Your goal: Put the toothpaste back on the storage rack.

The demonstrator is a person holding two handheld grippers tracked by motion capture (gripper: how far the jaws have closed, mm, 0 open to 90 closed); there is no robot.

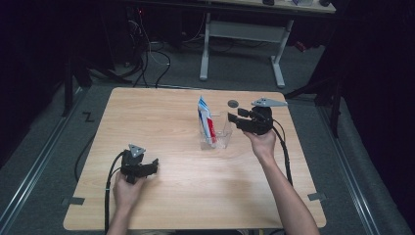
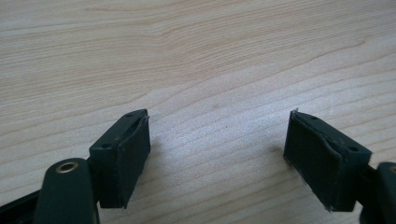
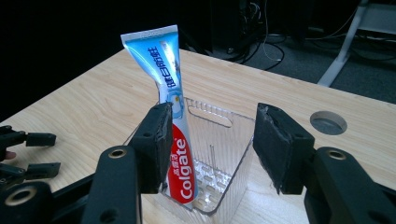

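Both pairs of jaws are standing wide apart with nothing held between them, and we are seeing that most plainly in the two gripper views. Between the black pads of our right gripper (image 3: 212,144) a clear plastic bin with a slotted base and a handle cut-out (image 3: 233,154) is sitting on the light wooden table (image 3: 84,107), and a red, white and blue Colgate toothpaste tube (image 3: 175,121) is standing upright in it, leaning against the bin's wall with its flat crimped end pointing up. In that view the tube is showing just past the left-hand pad (image 3: 161,140), though we cannot tell whether the two are touching. From the high view, the tube (image 1: 206,122) and bin (image 1: 218,137) are resting a little right of the table's centre (image 1: 195,196), with our right gripper (image 1: 234,116) hovering just beside the bin's far right edge, and a round grey cable hole (image 1: 233,104) lying near it. Well apart from all this, our left gripper (image 1: 152,165) is hanging low over bare wood near the front left, its pads (image 2: 128,158) facing only the grain.
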